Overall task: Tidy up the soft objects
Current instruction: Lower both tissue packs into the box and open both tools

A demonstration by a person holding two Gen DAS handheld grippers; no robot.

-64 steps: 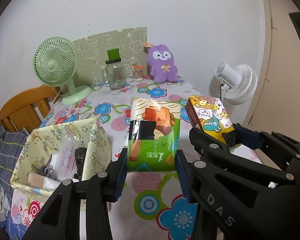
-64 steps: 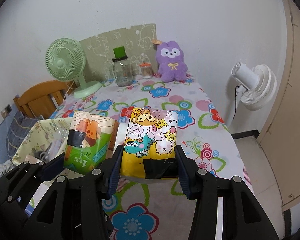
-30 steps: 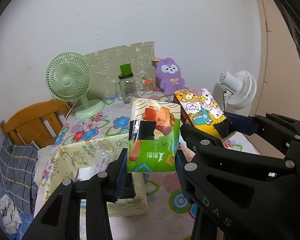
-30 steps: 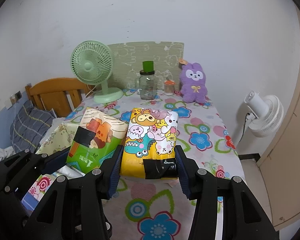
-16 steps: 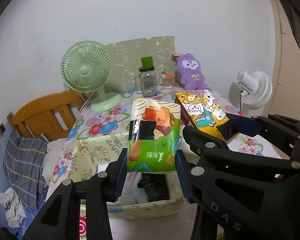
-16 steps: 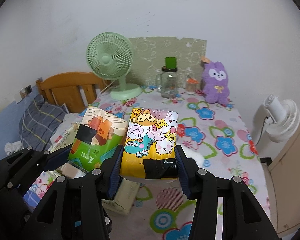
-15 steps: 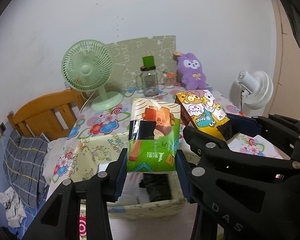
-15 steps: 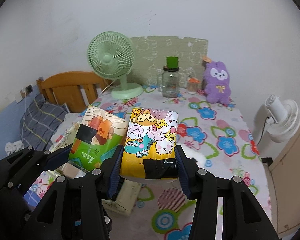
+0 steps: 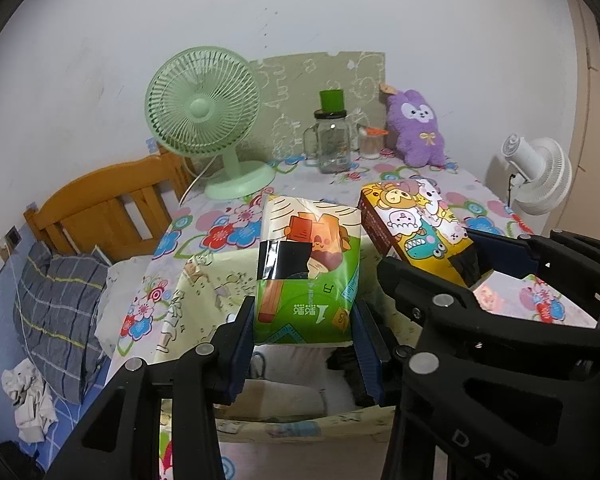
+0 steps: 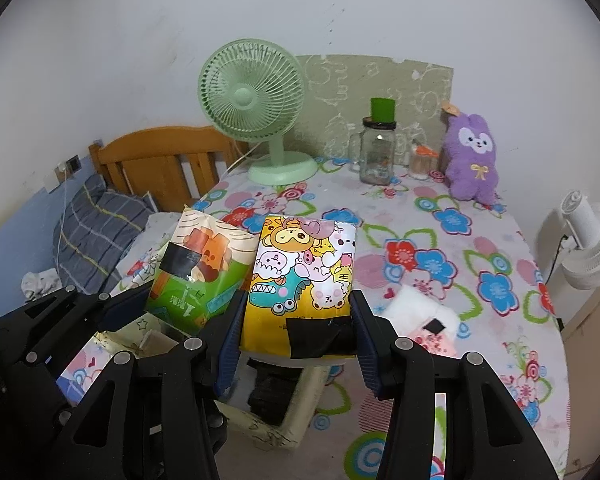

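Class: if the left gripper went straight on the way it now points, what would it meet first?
The left gripper, holding the green pack, points over the basket. Likely the tablecloth near the green fan comes first; depth is unclear.

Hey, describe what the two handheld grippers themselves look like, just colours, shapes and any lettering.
Both the left gripper and the right gripper are matte black plastic frames with angular triangular cut-outs and round silver screw heads. Each finger carries a dark blue ribbed pad. White raised letters "DAS" show on the right gripper's frame. No cables, hands or sleeves are visible.
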